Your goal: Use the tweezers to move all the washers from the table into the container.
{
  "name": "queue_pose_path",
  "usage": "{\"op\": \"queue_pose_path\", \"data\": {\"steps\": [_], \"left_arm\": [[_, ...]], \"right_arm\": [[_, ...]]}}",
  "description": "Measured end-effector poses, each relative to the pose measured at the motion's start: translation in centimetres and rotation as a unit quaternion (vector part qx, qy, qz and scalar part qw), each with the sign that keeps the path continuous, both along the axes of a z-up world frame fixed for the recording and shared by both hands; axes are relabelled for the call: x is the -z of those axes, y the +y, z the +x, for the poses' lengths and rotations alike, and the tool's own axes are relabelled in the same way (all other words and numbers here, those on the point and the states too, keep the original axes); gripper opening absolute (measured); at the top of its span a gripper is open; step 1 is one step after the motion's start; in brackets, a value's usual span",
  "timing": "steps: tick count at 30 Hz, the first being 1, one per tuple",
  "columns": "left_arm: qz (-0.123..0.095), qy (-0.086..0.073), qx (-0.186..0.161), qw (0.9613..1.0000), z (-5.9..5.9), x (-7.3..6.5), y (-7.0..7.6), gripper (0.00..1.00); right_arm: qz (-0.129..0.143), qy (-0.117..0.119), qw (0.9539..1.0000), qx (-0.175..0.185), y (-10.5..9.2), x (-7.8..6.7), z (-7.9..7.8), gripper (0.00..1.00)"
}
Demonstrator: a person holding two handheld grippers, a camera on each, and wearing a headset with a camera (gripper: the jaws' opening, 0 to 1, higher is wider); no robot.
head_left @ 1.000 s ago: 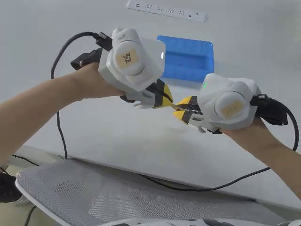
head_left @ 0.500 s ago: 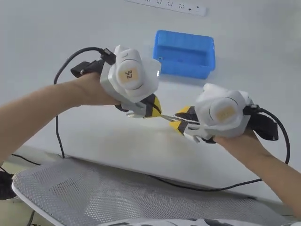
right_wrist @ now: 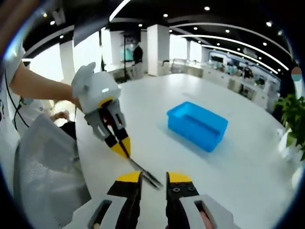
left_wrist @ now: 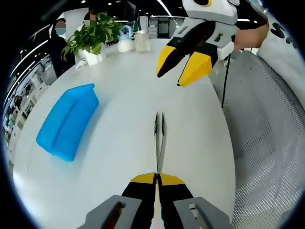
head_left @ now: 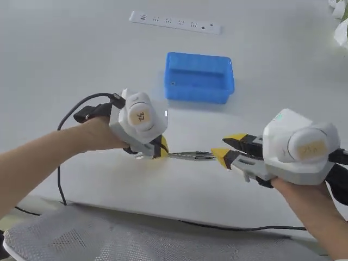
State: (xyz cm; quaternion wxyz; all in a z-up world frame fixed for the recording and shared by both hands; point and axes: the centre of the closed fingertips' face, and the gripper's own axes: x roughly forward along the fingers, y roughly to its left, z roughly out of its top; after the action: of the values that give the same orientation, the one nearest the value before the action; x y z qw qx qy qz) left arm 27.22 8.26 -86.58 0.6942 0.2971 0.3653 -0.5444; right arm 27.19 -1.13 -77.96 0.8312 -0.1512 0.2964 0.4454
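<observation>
Head view: left gripper (head_left: 158, 150) points right, forearm coming in from the left, jaws clamped on the tweezers (head_left: 190, 155), which lie level above the table (head_left: 81, 65). Right gripper (head_left: 228, 148) points left and faces it, jaws apart, with the tweezers' tips just at its yellow tips; contact unclear. Blue container (head_left: 198, 76) sits beyond both, apart from them.

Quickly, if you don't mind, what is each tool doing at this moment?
Left tool: shut on the tweezers.
Right tool: open, gripping nothing.
</observation>
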Motion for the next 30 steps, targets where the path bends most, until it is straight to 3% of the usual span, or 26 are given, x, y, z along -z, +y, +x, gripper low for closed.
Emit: {"op": "queue_pose_path", "data": {"steps": [1, 2, 5, 6, 8, 9, 11, 14, 16, 18, 22, 23, 25, 29, 30], "left_arm": [[-0.025, -0.008, 0.009, 0.9996, 0.1, -0.2, -0.8, 0.0], [-0.014, -0.001, -0.01, 0.9998, -0.1, 0.1, -0.5, 0.0], [-0.01, -0.002, -0.023, 0.9997, -0.4, 0.0, -0.3, 0.02], [-0.004, -0.006, -0.041, 0.9991, -0.3, 0.0, -0.2, 0.04], [0.007, -0.021, -0.074, 0.997, 0.1, -0.1, 0.5, 0.11], [0.009, -0.016, -0.09, 0.9958, 0.1, -0.1, 0.8, 0.13], [-0.007, -0.025, -0.118, 0.9926, 0.5, -0.6, 1.0, 0.14], [-0.021, -0.023, -0.159, 0.9868, 0.6, -1.8, 1.6, 0.24], [-0.036, -0.038, -0.187, 0.9809, 1.0, -3.1, 2.1, 0.26], [-0.053, -0.061, -0.219, 0.9724, 1.6, -4.6, 2.7, 0.32], [-0.091, -0.082, -0.269, 0.9553, 1.9, -7.6, 3.4, 0.44], [-0.111, -0.086, -0.285, 0.9481, 1.7, -8.6, 3.4, 0.5], [-0.129, -0.099, -0.305, 0.9384, 1.4, -9.9, 3.5, 0.59], [-0.128, -0.104, -0.324, 0.9317, 0.3, -10.8, 4.0, 0.67], [-0.125, -0.103, -0.336, 0.928, 0.0, -10.7, 4.3, 0.72]], "right_arm": [[0.0, -0.003, 1.0, 0.005, -0.3, -0.2, 0.2, 0.16], [0.001, -0.007, 0.9999, 0.009, -0.4, -0.5, 0.3, 0.16], [0.015, -0.009, 0.9995, 0.027, -0.9, -1.4, 0.9, 0.17], [0.021, -0.009, 0.9992, 0.032, -0.9, -1.7, 1.0, 0.17], [0.05, 0.002, 0.9975, 0.049, -0.7, -2.3, 1.2, 0.17], [0.059, 0.006, 0.9968, 0.055, -0.6, -2.4, 1.2, 0.18], [0.064, 0.01, 0.9961, 0.06, -0.7, -2.5, 1.2, 0.2], [0.072, 0.011, 0.9946, 0.074, -0.9, -2.9, 1.3, 0.23], [0.083, 0.02, 0.9928, 0.084, -1.0, -3.2, 1.3, 0.26], [0.082, 0.026, 0.9925, 0.088, -1.2, -3.0, 1.3, 0.29], [0.076, 0.023, 0.9921, 0.097, -1.9, -2.9, 1.3, 0.33], [0.076, 0.025, 0.9917, 0.101, -2.1, -2.8, 1.2, 0.35], [0.074, 0.027, 0.9913, 0.106, -2.6, -2.7, 0.9, 0.37], [0.078, 0.031, 0.9901, 0.113, -3.3, -2.6, 0.4, 0.44], [0.077, 0.032, 0.99, 0.114, -3.4, -2.6, 0.4, 0.46]]}}
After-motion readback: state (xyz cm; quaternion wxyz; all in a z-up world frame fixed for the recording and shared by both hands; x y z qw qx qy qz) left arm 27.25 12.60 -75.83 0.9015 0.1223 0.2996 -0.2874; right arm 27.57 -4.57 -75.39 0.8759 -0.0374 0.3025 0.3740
